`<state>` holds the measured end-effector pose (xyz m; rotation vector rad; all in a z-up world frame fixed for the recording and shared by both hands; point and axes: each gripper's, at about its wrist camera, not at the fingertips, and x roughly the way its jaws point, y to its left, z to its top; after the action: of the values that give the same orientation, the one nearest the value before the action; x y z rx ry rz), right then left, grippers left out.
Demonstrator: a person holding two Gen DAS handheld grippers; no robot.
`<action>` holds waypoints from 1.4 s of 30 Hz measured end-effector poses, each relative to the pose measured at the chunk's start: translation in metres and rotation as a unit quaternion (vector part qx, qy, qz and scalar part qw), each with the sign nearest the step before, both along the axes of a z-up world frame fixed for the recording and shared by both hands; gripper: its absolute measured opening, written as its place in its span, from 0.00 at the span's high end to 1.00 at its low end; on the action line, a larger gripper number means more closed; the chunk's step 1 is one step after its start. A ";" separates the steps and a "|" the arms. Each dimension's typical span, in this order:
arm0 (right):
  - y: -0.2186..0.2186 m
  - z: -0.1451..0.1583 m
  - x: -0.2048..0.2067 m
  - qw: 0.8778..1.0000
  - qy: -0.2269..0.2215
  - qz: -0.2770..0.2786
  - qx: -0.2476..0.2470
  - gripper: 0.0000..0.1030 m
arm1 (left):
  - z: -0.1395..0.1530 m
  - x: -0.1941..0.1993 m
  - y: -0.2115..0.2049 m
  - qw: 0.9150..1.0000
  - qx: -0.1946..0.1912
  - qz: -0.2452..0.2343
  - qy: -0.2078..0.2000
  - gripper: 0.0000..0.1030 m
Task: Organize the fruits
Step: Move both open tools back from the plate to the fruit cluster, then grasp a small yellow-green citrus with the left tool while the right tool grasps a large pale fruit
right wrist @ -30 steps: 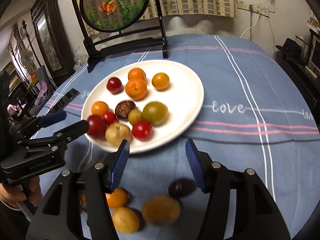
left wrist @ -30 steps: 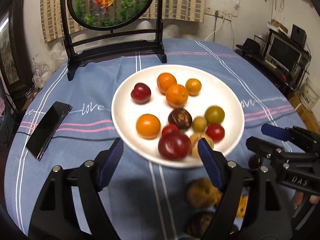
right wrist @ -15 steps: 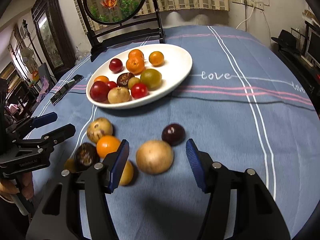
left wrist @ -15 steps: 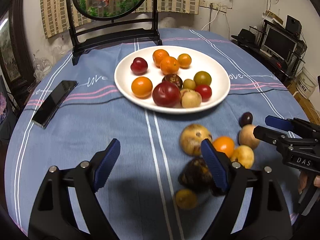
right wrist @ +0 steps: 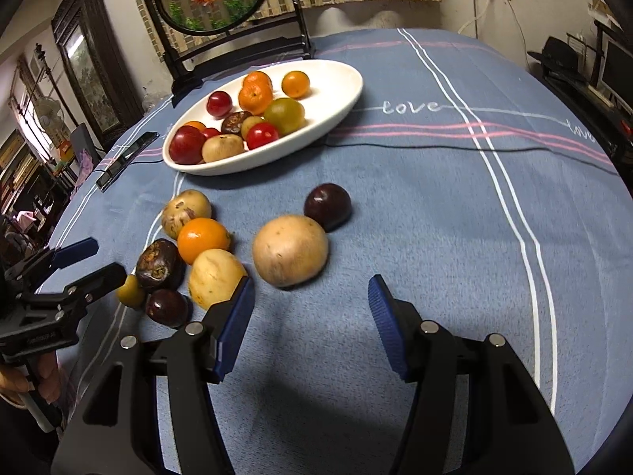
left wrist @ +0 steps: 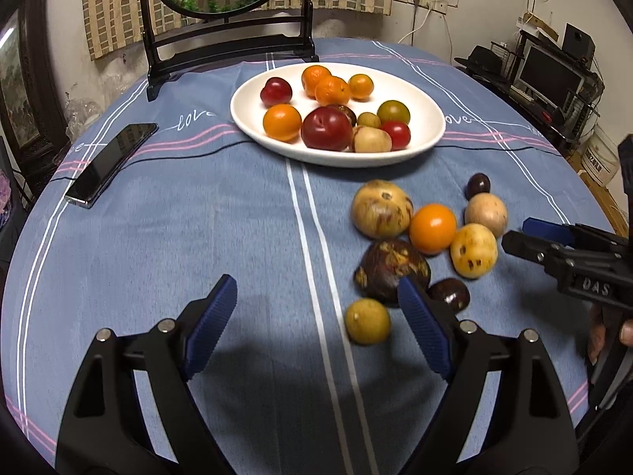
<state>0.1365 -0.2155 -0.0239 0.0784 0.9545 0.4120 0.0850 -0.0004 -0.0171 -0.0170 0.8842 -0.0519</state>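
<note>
White plate (left wrist: 429, 138) on the blue-clothed bench (left wrist: 237, 237), well ahead of both tongs. It holds 10 visible fruits: 4 orange citrus, 1 large red plum (left wrist: 326, 128), 1 smaller red plum (left wrist: 276, 91), 1 dark purple fruit partly hidden behind the large plum, 1 green-brown tomato (left wrist: 393, 112), 1 red tomato (left wrist: 397, 135), 1 small yellow-green fruit and 1 tan fruit (left wrist: 371, 140); an 11th small red one shows only in the right wrist view.

Loose fruits lie on the cloth between plate and tongs, 8 in all. Tan round fruit (right wrist: 290, 250) sits just ahead of the right tongs (right wrist: 310, 316), touching a dark plum (right wrist: 327, 206) beyond it. An orange (left wrist: 432, 228), 2 spotted yellow fruits, a mottled purple fruit (left wrist: 391, 271), a second dark plum and a small yellow fruit (left wrist: 367, 321) cluster ahead-right of the left tongs (left wrist: 316, 316).

Both tongs stand wide apart, gripping nothing. A phone (left wrist: 110, 164) lies far ahead-left of the left tongs.
</note>
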 end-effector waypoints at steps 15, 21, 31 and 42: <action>-0.003 0.000 -0.007 1.000 0.002 0.006 0.008 0.41 | -0.015 -0.006 -0.022 0.999 0.011 -0.039 0.022 0.19; -0.004 0.000 -0.008 1.000 0.003 0.006 0.008 0.41 | -0.025 0.000 -0.020 0.998 0.003 -0.044 0.038 0.34; -0.001 0.001 -0.014 1.000 0.005 0.013 0.001 0.41 | -0.020 -0.002 -0.020 0.999 -0.003 -0.044 0.029 0.73; 0.028 -0.001 -0.015 0.998 0.013 0.059 -0.012 0.41 | -0.023 -0.003 -0.020 0.998 -0.002 -0.047 0.029 0.74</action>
<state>0.1215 -0.1878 -0.0245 0.0049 0.9915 0.5099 0.0821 -0.0206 -0.0401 0.0196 0.9421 -0.1423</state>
